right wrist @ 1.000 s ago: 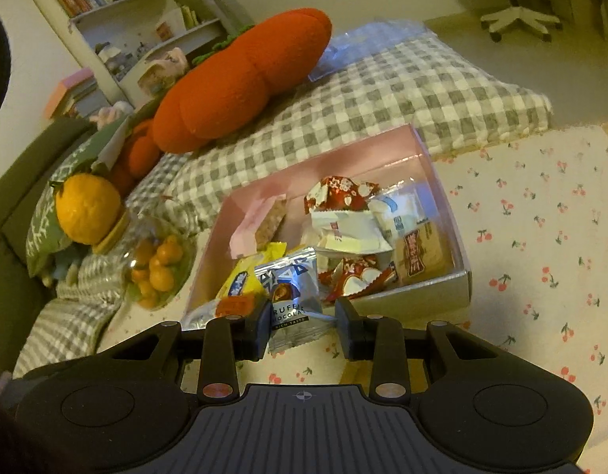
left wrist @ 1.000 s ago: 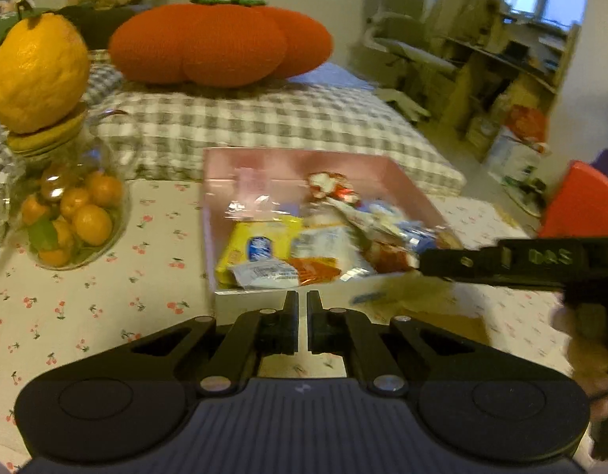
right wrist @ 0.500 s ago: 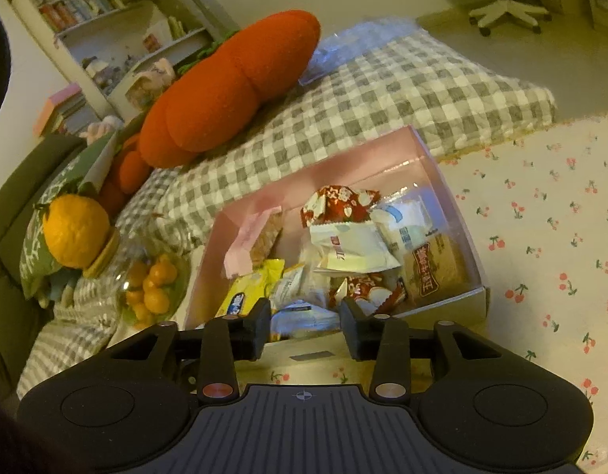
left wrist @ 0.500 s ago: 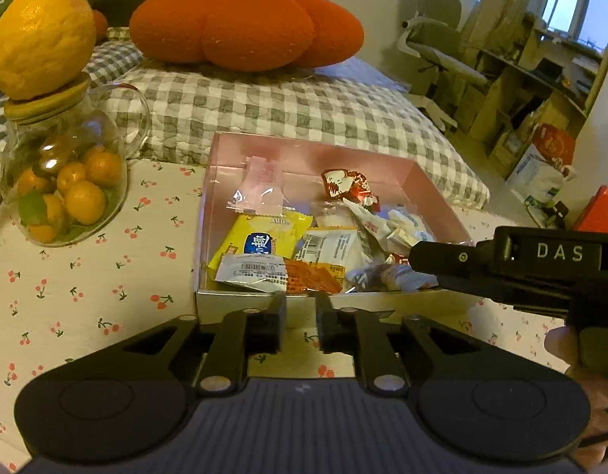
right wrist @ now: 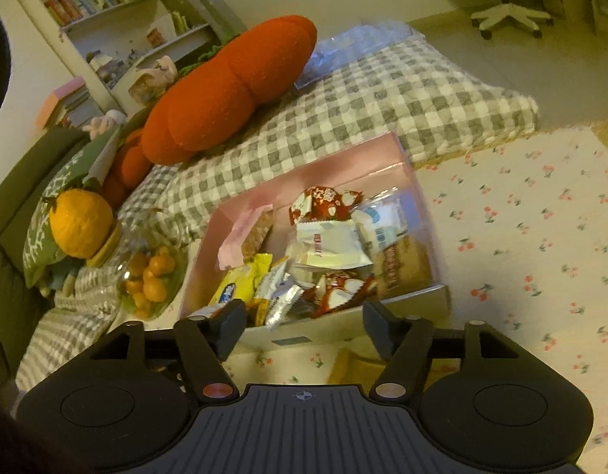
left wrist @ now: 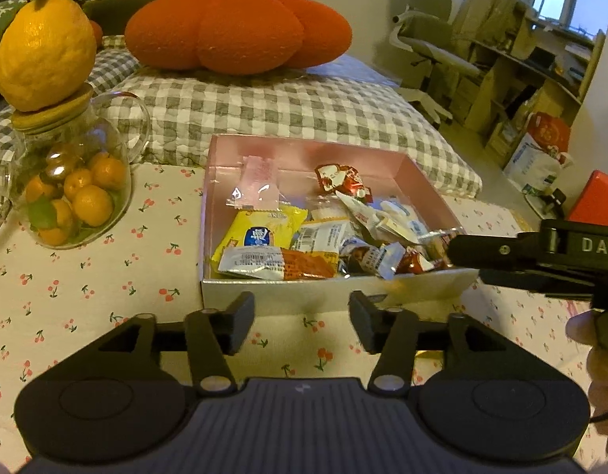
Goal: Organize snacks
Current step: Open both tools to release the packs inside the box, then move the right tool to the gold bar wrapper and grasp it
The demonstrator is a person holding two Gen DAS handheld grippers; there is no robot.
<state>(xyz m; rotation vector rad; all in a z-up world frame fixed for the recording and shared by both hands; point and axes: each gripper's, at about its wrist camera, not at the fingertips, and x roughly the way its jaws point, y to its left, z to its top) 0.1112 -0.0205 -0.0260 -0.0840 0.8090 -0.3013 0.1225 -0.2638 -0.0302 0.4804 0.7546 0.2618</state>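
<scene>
Hovering just short of the pink box [left wrist: 304, 154], your left tool [left wrist: 300, 316] has just been opening and its jaws now stand apart with nothing between them, only the cherry-print tabletop [left wrist: 87, 288] showing through the gap. Your right tool [right wrist: 304, 322] has just been opening too; its jaws are spread at the box's near wall, and no pad presses on any packet. From the left view it reaches in from the right-hand side over the box's near right corner. The snacks [left wrist: 319, 233] all lie inside the box, heaped toward its near wall: a yellow packet [left wrist: 260, 229] at the near left, a silver-and-orange one [left wrist: 276, 262] against the wall, red-and-white sweets [left wrist: 343, 181] farther back. The heap sits there probably because packets are being dropped in from your side. A glass jar [left wrist: 71, 193] of small oranges, topped with a large citrus fruit [left wrist: 43, 55], stands near the tabletop's left edge, well apart from the box. No loose snack shows on the tabletop, so the collecting looks close to done.
</scene>
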